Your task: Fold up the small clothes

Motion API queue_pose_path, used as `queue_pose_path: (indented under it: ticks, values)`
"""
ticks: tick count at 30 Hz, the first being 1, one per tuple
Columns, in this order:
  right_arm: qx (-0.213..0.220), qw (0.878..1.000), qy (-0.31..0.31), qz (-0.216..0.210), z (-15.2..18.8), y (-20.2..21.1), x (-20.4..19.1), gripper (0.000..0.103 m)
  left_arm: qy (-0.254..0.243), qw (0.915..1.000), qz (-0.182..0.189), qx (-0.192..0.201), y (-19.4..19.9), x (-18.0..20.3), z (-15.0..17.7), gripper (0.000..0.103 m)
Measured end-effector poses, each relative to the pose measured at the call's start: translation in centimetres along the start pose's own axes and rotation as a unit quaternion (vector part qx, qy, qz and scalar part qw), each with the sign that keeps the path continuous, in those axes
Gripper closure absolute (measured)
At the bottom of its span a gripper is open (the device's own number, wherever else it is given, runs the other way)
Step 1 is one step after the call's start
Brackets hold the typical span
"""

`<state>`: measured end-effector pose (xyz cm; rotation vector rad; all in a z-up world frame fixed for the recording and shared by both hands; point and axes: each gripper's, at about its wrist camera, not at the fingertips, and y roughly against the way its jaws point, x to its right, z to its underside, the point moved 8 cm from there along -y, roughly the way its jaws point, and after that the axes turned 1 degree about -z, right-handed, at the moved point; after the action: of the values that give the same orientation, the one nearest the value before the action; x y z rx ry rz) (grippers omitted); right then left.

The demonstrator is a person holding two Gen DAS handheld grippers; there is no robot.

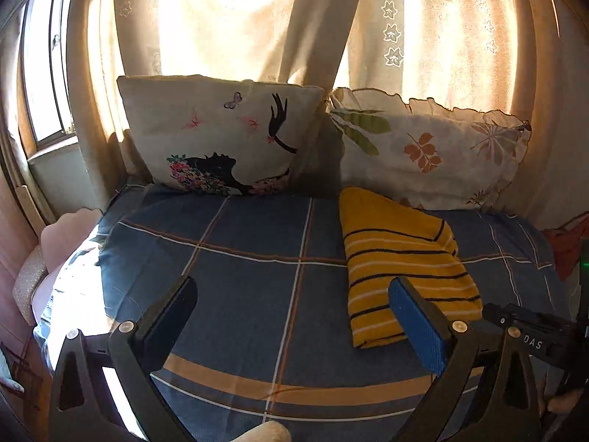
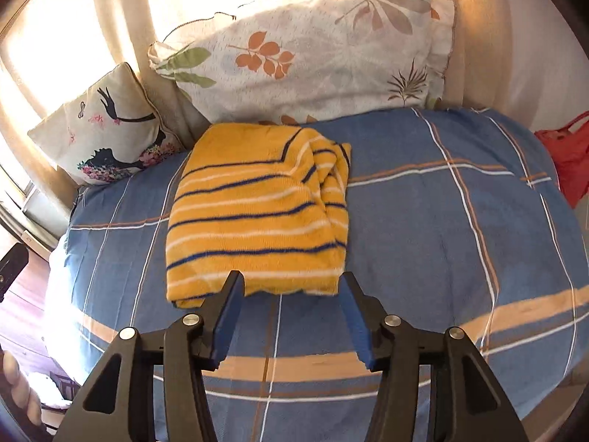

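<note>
Both tongs hang free of the cloth. Left gripper [image 1: 294,324] stands at its widest, jaws spread far apart over bare bedsheet [image 1: 235,294], nothing between the pads. In its view the garment [image 1: 401,265] lies to the right, its near edge partly hidden behind the right-hand blue pad, and I cannot tell contact there, though the pads look clear of it. Right gripper [image 2: 291,316] is about half open; its tips sit just at the near hem of the garment [image 2: 254,210], one on each side of a stretch of hem, with no fabric pinched between them as far as the view shows.

The yellow striped garment lies flat on the sheet [image 2: 441,221] as a compact, roughly rectangular bundle, its far end near the leaf pillow [image 2: 313,55], the bird cushion [image 2: 106,129] off to the far left. Its right side looks bunched where layers overlap.

By my reading, a fold has been laid and let go, so this piece looks close to done. Next comes either one more fold, taking the near hem and carrying it to the far edge, or leaving it and fetching another item; a red thing [image 2: 567,154] sits at the far right edge of the bed, though what it is I cannot tell. Any further fold needs both tongs on the near corners, lifted evenly so the bunched side does not spill.
</note>
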<state>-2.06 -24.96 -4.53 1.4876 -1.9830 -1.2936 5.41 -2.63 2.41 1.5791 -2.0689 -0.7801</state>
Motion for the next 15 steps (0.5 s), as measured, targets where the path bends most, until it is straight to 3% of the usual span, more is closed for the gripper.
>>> queue_pose_path:
  ticks: [8, 15]
  values:
    - [-0.051, 0.998, -0.018, 0.038, 4.9, -1.7, -2.2, 0.045, -0.036, 0.9943, 0.033, -0.095, -2.1, 0.8, 5.8, 0.0]
    - [-0.062, 0.997, -0.011, 0.039, 6.6, -2.3, -5.1, 0.042, -0.054, 0.9917, 0.041, -0.11, -1.6, -0.5, 7.4, 0.0]
